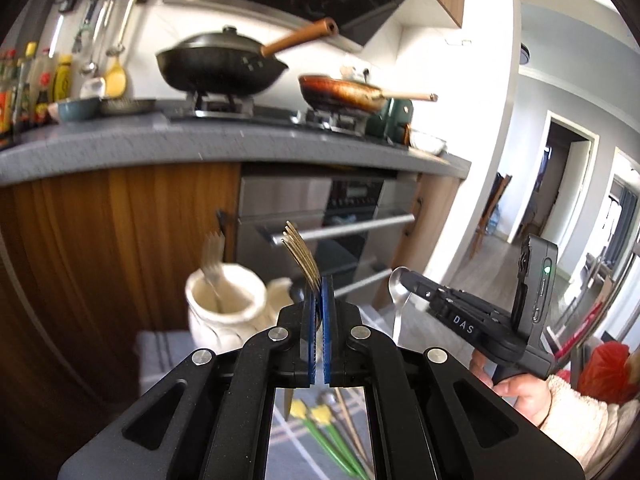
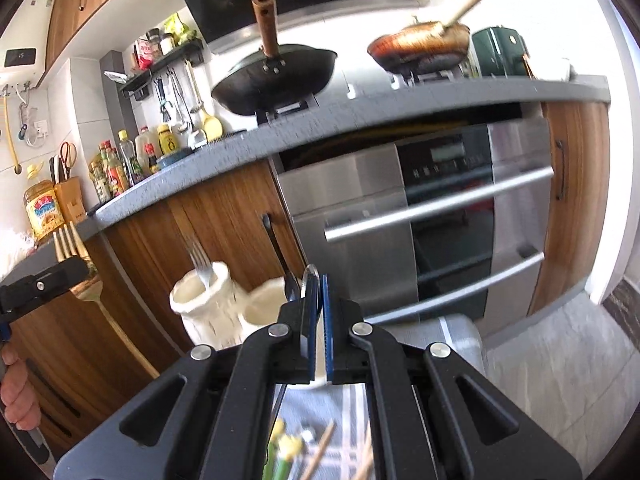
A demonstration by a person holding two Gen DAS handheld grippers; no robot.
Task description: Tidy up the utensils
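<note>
My left gripper (image 1: pixel 319 292) is shut on a gold fork (image 1: pixel 302 256), tines up, held above the table; it also shows in the right wrist view (image 2: pixel 70 242). My right gripper (image 2: pixel 318 292) is shut on a silver spoon (image 2: pixel 309 280), which also shows in the left wrist view (image 1: pixel 398 284). Ahead stands a white ceramic holder (image 1: pixel 224 304) with a silver fork (image 1: pixel 212 264) in it, and a second white holder (image 2: pixel 264 304) beside it with a dark utensil (image 2: pixel 280 256). Green-handled utensils (image 1: pixel 328 440) and chopsticks (image 1: pixel 352 428) lie below on the cloth.
A grey striped cloth (image 1: pixel 160 356) covers the table. Behind are wooden cabinets (image 1: pixel 120 240), a steel oven with bar handles (image 2: pixel 440 208), and a grey counter (image 1: pixel 200 140) with a black wok (image 1: pixel 220 64), a copper pan (image 1: pixel 340 92) and bottles (image 2: pixel 116 164).
</note>
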